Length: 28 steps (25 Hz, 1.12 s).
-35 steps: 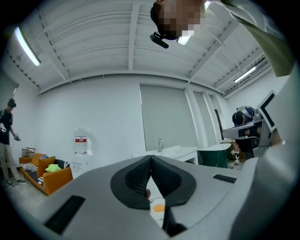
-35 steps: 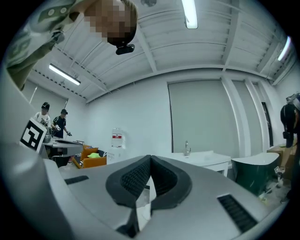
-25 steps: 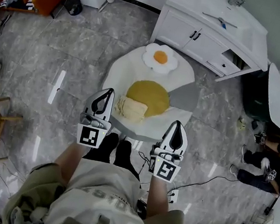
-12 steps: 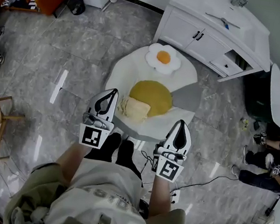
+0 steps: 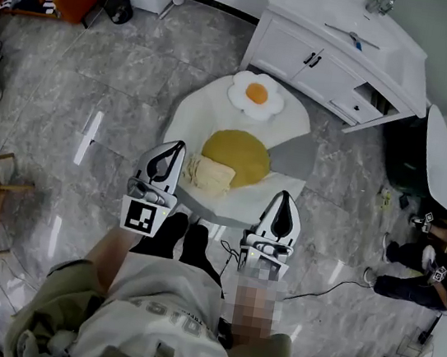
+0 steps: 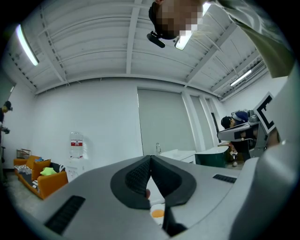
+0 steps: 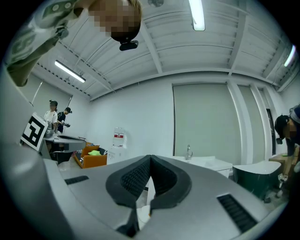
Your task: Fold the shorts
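Lying just right of left tool (image 5: 176,147): shorts (image 5: 210,176)

The left gripper (image 6: 150,158) has its two dark jaws pressed together, with nothing between them. Just under them, at 6 o'clock, a small orange spot (image 6: 158,213) peeks out. A water cooler (image 6: 76,145) stands at 9 o'clock by the white wall (image 6: 93,117). An orange sofa (image 6: 44,180) is at 8 o'clock. A person (image 6: 229,123) is at 3 o'clock. A long light (image 6: 27,44) glows at 10 o'clock.
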Each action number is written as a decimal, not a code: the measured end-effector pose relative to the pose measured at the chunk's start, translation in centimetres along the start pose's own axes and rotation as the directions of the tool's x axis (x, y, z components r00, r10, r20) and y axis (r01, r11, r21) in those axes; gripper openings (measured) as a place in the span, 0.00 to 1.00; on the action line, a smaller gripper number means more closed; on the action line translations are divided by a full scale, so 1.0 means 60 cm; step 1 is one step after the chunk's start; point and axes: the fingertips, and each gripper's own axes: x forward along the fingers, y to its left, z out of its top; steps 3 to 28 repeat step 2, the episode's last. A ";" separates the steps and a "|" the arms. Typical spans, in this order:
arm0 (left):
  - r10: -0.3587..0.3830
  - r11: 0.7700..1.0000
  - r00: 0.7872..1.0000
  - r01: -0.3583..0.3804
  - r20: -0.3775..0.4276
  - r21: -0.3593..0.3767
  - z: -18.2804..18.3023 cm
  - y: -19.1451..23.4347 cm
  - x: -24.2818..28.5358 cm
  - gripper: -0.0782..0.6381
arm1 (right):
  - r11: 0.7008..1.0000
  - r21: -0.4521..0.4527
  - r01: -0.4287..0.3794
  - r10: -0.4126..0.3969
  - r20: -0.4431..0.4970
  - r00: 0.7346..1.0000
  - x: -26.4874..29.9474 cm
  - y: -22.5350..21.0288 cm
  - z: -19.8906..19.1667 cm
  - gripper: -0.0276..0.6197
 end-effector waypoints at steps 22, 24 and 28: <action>-0.004 1.000 1.000 0.004 -0.007 0.012 -0.004 0.000 0.001 0.13 | 1.000 -0.005 -0.003 0.003 -0.002 1.000 0.001 0.001 -0.003 0.07; -0.004 1.000 1.000 0.004 -0.007 0.012 -0.004 0.000 0.001 0.13 | 1.000 -0.005 -0.003 0.003 -0.002 1.000 0.001 0.001 -0.003 0.07; -0.004 1.000 1.000 0.004 -0.007 0.012 -0.004 0.000 0.001 0.13 | 1.000 -0.005 -0.003 0.003 -0.002 1.000 0.001 0.001 -0.003 0.07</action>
